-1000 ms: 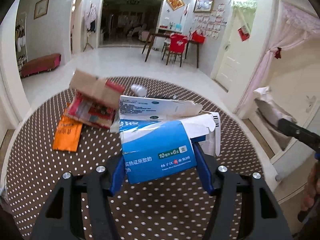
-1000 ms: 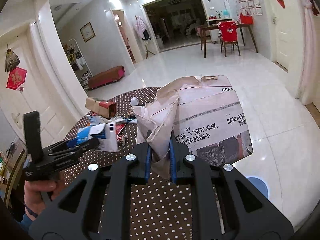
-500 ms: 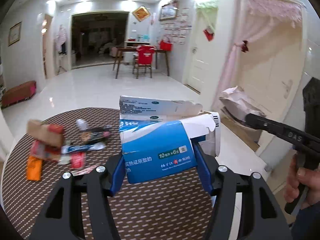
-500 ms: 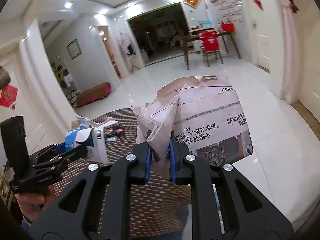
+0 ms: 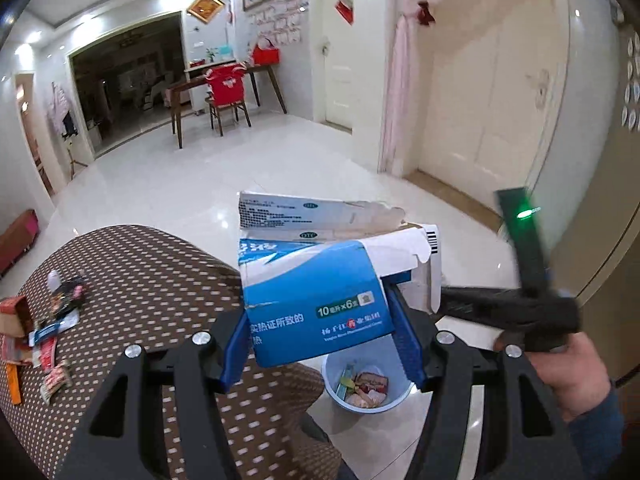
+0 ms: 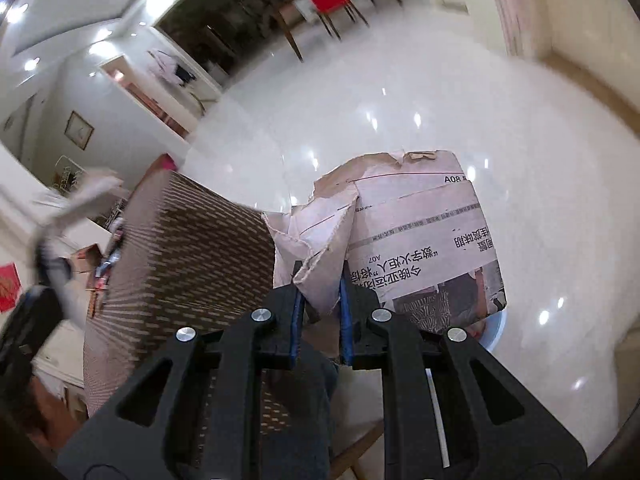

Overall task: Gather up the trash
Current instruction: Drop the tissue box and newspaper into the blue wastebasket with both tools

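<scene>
— Blue box: clamped crosswise between the left tongs, long side running across the fingers, open torn flap pointing away. Held above the worktop edge.

— And the bin?

— Down on the floor, just below and slightly right of the box; already holding some scraps. Nearer the left tongs in that view.

— Right side?

— Right tongs pinched shut on a crumpled newspaper, bulk hanging forward and to the right. Pale blue rim under the paper, probably the same bin, though mostly hidden.

— Leftovers?

— More wrappers back on the worktop, well apart from both tongs.
</scene>
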`<action>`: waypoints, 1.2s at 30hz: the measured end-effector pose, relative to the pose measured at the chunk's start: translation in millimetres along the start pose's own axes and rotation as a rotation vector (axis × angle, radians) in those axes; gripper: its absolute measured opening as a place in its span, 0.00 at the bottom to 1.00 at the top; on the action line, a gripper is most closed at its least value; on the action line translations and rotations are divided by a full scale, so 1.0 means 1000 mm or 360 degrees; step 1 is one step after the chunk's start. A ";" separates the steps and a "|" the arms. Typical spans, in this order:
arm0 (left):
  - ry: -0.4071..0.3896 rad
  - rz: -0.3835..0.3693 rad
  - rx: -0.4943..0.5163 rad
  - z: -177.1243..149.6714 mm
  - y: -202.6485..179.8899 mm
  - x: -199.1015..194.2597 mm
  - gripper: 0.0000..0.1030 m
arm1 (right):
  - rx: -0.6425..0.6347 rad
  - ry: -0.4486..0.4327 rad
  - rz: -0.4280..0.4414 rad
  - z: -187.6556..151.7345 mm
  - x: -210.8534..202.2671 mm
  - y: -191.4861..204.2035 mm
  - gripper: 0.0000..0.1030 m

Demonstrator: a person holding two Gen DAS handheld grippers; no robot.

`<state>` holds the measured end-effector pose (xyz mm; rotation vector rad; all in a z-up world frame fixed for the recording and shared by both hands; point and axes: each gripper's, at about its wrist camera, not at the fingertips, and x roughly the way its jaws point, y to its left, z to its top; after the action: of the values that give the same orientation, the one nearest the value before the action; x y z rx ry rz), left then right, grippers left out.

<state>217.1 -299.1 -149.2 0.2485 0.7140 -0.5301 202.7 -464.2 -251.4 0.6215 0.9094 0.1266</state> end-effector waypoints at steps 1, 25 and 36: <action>0.0025 0.0004 0.0013 -0.001 -0.006 0.009 0.59 | 0.0025 0.0039 -0.0002 0.001 0.012 -0.010 0.21; 0.0499 -0.0059 0.0073 -0.016 -0.070 0.165 0.85 | 0.0363 -0.0334 -0.0010 0.004 -0.051 -0.117 0.88; 0.0287 0.0005 0.0030 0.002 -0.060 0.116 0.90 | 0.0291 -0.0405 -0.0020 0.008 -0.068 -0.093 0.94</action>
<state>258.7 -393.4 -228.7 0.3180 0.8838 -0.5158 152.2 -568.4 -252.1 0.7824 0.6825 -0.0473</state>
